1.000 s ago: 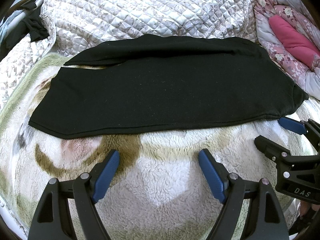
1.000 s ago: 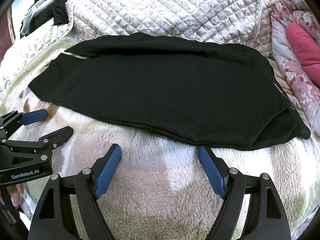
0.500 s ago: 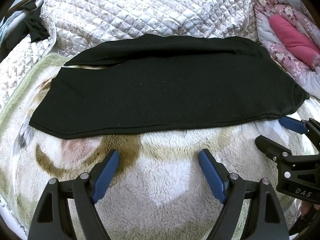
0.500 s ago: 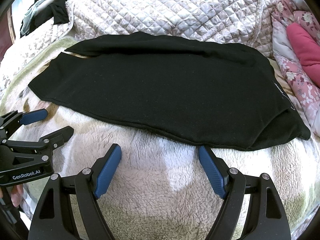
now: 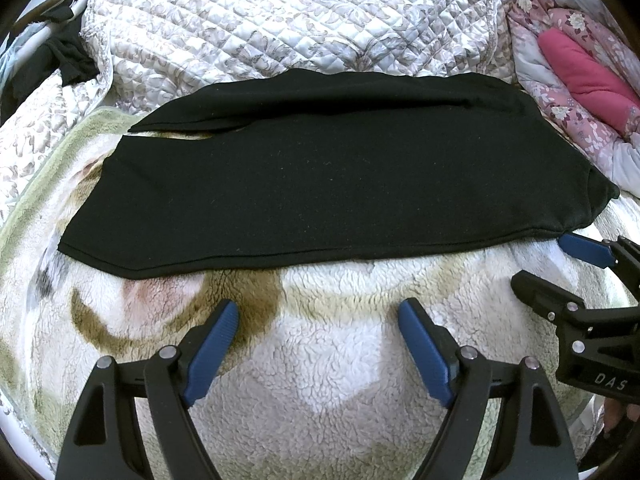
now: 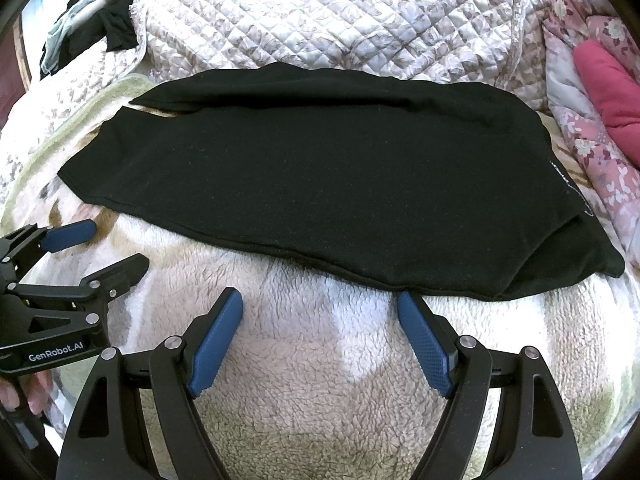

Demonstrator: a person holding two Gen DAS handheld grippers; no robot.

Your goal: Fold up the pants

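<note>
Black pants (image 5: 328, 176) lie flat across a fleece blanket (image 5: 320, 360), folded lengthwise with one leg over the other; leg cuffs at the left, waist at the right. The same pants (image 6: 320, 184) fill the middle of the right wrist view. My left gripper (image 5: 318, 316) is open, hovering over the fleece just short of the pants' near hem. My right gripper (image 6: 320, 312) is open too, its right fingertip (image 6: 404, 300) touching the hem near the waist end. Each gripper shows in the other's view: the right gripper (image 5: 560, 264) by the waist corner, the left gripper (image 6: 104, 248) by the cuffs.
A quilted bedspread (image 5: 280, 20) rises behind the pants. Pink floral bedding with a red pillow (image 5: 584, 76) sits at the right. Dark clothes (image 6: 112, 28) hang at the far left. A person's fingers (image 6: 24, 392) hold the left gripper.
Almost nothing: both grippers stay open and hold position near the hem, with only a slight drift toward the pants.
</note>
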